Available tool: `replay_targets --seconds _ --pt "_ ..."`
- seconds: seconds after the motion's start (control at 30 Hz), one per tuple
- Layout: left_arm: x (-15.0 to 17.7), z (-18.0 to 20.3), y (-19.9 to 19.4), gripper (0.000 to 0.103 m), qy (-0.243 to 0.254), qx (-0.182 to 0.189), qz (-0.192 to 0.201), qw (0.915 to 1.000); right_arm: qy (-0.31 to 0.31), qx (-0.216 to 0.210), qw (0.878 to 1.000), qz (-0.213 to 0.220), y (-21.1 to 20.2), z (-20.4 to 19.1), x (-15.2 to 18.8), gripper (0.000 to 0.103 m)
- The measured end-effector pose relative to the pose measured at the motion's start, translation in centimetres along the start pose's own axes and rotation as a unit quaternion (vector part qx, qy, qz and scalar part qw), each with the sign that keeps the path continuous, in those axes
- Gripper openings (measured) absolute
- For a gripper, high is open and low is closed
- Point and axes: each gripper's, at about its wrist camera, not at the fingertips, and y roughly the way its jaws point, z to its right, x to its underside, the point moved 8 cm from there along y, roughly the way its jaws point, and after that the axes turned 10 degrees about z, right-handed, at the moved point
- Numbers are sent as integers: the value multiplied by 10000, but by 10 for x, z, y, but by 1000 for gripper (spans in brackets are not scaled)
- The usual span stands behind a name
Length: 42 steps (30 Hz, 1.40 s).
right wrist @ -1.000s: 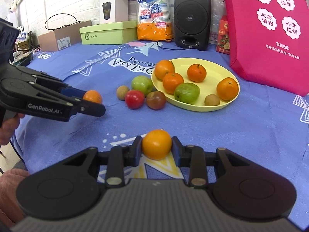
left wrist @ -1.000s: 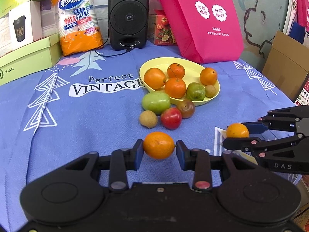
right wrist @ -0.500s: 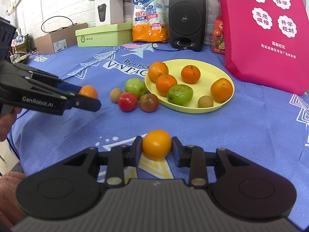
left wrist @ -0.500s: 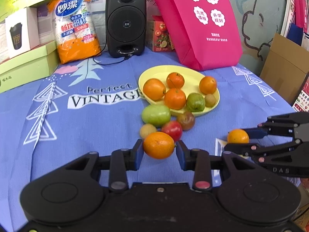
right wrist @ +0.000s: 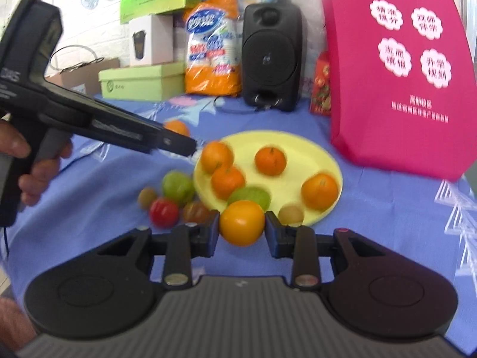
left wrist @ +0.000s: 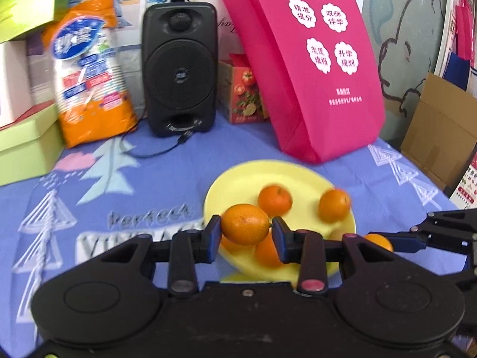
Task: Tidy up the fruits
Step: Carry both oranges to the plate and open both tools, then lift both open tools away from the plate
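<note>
Oranges fill both your tools: your left gripper [left wrist: 246, 232] pinches one orange [left wrist: 245, 224] above the near-left rim of the yellow plate [left wrist: 247, 185], and your right gripper [right wrist: 242, 230] clamps another orange [right wrist: 242, 222] just short of the plate's near edge.

1. Looking like a cluttered back room or storeroom of a school or office, not a kitchen.
2. Serving as the table [left wrist: 167, 179]: a surface draped in a printed blue cloth.
3. Leaning at the back: a pink promotional bag [left wrist: 313, 68] printed with Chinese text.
4. Standing alongside: a black speaker [left wrist: 179, 71] with its cable, a pack of paper cups [left wrist: 89, 71].
5. Piling up at the edges: green boxes [right wrist: 143, 80], a cardboard box [left wrist: 441, 131].
</note>
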Motion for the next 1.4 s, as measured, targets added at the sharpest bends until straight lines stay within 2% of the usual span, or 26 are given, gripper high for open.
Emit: replay_targets --seconds 0.2,0.4,0.43,0.47,0.53,0.77,0.9,1.03,1.17,1.4 --pt "-17 2 48 36 231 -191 -78 9995 84 294 9995 -34 37 24 -16 31" --pt "-12 4 79 37 391 -296 -271 9984 215 396 9989 -158 64 37 -15 31" --pt "-10 4 81 41 406 -302 -296 9983 231 401 9988 -158 65 37 -15 31" --pt "-9 4 81 54 422 -343 -293 9981 236 404 9988 -138 66 37 -15 32" --pt "-10 2 76 71 433 -436 -191 9979 212 382 9990 -111 66 35 -14 37" --pt "-17 -4 36 71 428 -464 86 9980 156 409 9990 -38 50 32 -15 37" --pt "-9 -13 3 71 266 -530 173 9981 108 368 9993 25 31 26 -12 43" --pt "7 -24 -30 71 29 -608 186 9980 72 229 9997 50 11 15 -7 43" --pt "30 -32 -55 71 -86 -771 73 9970 25 -91 10000 -11 -5 -6 5 43" --pt "75 -30 -74 70 75 -828 -264 9962 -209 -431 9979 -427 -5 -43 35 43"
